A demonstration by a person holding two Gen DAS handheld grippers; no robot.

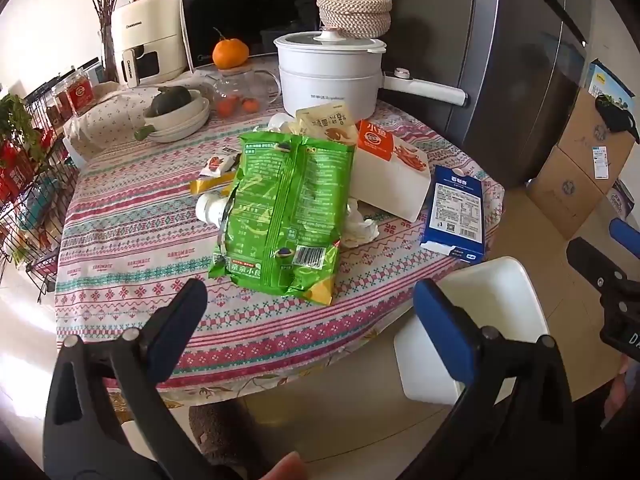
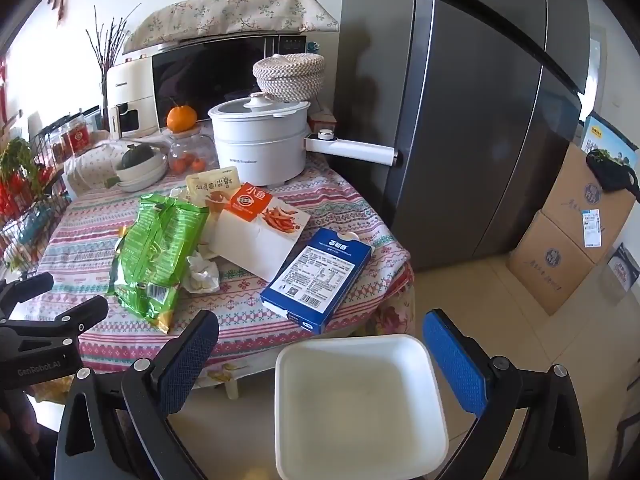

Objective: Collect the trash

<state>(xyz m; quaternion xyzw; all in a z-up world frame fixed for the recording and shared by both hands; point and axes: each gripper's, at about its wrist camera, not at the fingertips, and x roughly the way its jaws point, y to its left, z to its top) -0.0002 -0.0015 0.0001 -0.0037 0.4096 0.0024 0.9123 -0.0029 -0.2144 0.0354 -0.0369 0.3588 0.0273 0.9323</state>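
Green snack bag (image 1: pixel 280 216) on table (image 1: pixel 120 248): light, crinkly, slippery; I judge its near edge best. Left tongs (image 1: pixel 308 308), right tongs (image 2: pixel 320 344) both apart, empty.

Left gripper (image 1: pixel 310 312), right gripper (image 2: pixel 320 346): fingers apart.

Before you: crinkled glossy green plastic snack bag (image 1: pixel 280 216), matt blue cardboard carton (image 2: pixel 316 276), woven patterned cotton tablecloth (image 1: pixel 132 256).

Bright daylight from left, wall there blown out. Soft shadows on fridge (image 2: pixel 480 120). Strong fisheye bending, dark vignette at corners. Centre sharp, edges slightly soft.
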